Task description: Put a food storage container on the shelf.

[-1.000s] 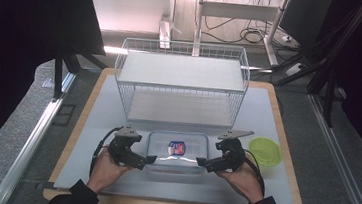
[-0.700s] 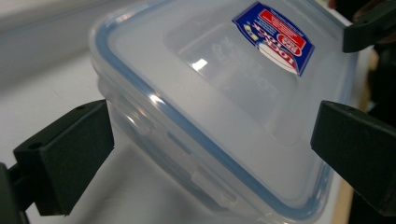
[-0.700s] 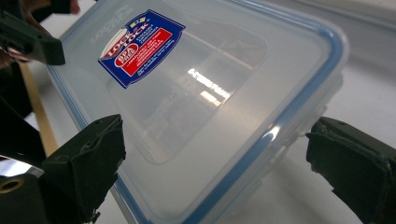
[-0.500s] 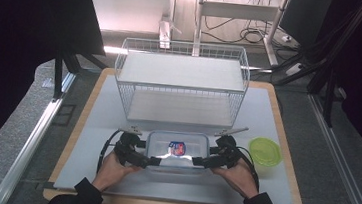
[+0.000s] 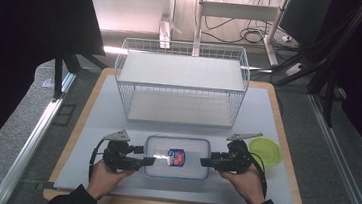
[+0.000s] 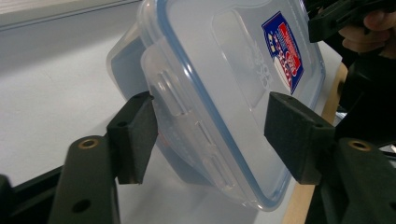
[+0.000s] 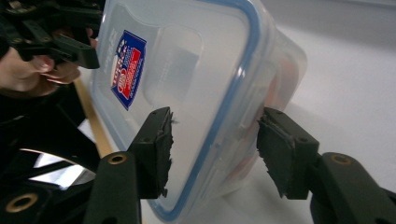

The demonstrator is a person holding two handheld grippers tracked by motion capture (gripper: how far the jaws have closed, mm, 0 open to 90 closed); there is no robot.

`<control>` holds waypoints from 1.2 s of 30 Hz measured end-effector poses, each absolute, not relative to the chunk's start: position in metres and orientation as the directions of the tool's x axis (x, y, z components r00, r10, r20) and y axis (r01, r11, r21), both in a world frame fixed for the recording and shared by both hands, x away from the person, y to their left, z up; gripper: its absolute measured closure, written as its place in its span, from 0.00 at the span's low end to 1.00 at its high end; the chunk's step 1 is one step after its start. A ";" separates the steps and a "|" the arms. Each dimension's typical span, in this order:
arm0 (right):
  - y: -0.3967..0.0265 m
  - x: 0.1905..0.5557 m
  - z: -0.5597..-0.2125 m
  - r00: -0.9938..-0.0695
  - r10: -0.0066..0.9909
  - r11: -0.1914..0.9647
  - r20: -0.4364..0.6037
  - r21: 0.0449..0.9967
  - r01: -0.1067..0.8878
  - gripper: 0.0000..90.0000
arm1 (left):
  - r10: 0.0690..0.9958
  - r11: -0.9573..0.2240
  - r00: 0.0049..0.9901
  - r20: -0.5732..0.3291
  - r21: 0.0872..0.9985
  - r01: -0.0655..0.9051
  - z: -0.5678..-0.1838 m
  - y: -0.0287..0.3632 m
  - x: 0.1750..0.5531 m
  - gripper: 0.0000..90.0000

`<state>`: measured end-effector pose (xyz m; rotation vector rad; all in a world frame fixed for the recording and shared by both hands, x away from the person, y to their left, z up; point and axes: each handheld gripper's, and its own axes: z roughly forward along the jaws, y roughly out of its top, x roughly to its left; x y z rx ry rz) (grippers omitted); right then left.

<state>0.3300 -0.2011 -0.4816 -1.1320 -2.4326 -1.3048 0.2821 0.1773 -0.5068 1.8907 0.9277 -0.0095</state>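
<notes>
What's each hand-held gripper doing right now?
Left hand-held gripper: jaws just closing around the end of the plastic box, pads not yet pressing.
Right hand-held gripper: jaws just closing on the box's other end, grip cannot be told.

A clear plastic container (image 5: 177, 157) blocks the near middle of the white mat (image 5: 91, 123), a wire basket (image 5: 181, 82) walls off the far side, and a green lid (image 5: 265, 151) sits right; bare mat lies open on the left.
</notes>
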 end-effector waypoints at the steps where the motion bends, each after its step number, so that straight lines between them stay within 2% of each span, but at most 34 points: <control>1: -0.201 0.330 -0.482 -0.702 0.544 0.334 0.459 0.650 0.683 0.50 | 0.594 -0.209 0.703 -0.392 0.768 0.605 -0.507 0.178 0.281 0.41; 9: -0.201 0.328 -0.483 -0.691 0.549 0.323 0.470 0.643 0.694 0.52 | 0.586 -0.193 0.692 -0.421 0.757 0.624 -0.509 0.180 0.283 0.44; 11: -0.201 0.328 -0.484 -0.686 0.550 0.318 0.476 0.640 0.700 0.52 | 0.577 -0.190 0.681 -0.451 0.737 0.649 -0.513 0.182 0.286 0.40; 13: -0.201 0.328 -0.484 -0.683 0.553 0.313 0.477 0.641 0.701 0.52 | 0.560 -0.165 0.661 -0.499 0.715 0.679 -0.518 0.184 0.290 0.31; 14: -0.201 0.327 -0.484 -0.682 0.554 0.313 0.478 0.639 0.702 0.52 | 0.544 -0.162 0.669 -0.507 0.718 0.677 -0.517 0.185 0.290 0.35; 15: -0.201 0.328 -0.485 -0.679 0.553 0.312 0.482 0.637 0.705 0.51 | 0.558 -0.181 0.678 -0.478 0.727 0.662 -0.513 0.183 0.288 0.43; 21: -0.202 0.329 -0.486 -0.670 0.549 0.312 0.499 0.621 0.719 0.52 | 0.566 -0.157 0.655 -0.501 0.714 0.682 -0.512 0.183 0.287 0.47; 27: -0.204 0.322 -0.480 -0.642 0.581 0.278 0.500 0.619 0.734 0.58 | 0.576 -0.115 0.646 -0.501 0.733 0.671 -0.509 0.182 0.286 0.52; 29: -0.205 0.319 -0.477 -0.661 0.590 0.281 0.463 0.650 0.706 0.59 | 0.592 -0.129 0.651 -0.475 0.742 0.658 -0.506 0.179 0.286 0.53; 32: -0.205 0.319 -0.476 -0.655 0.594 0.266 0.468 0.654 0.708 0.60 | 0.580 -0.099 0.641 -0.504 0.737 0.669 -0.507 0.180 0.289 0.54; 36: -0.206 0.319 -0.469 -0.663 0.589 0.242 0.461 0.682 0.690 0.60 | 0.573 -0.078 0.654 -0.493 0.762 0.643 -0.497 0.183 0.289 0.55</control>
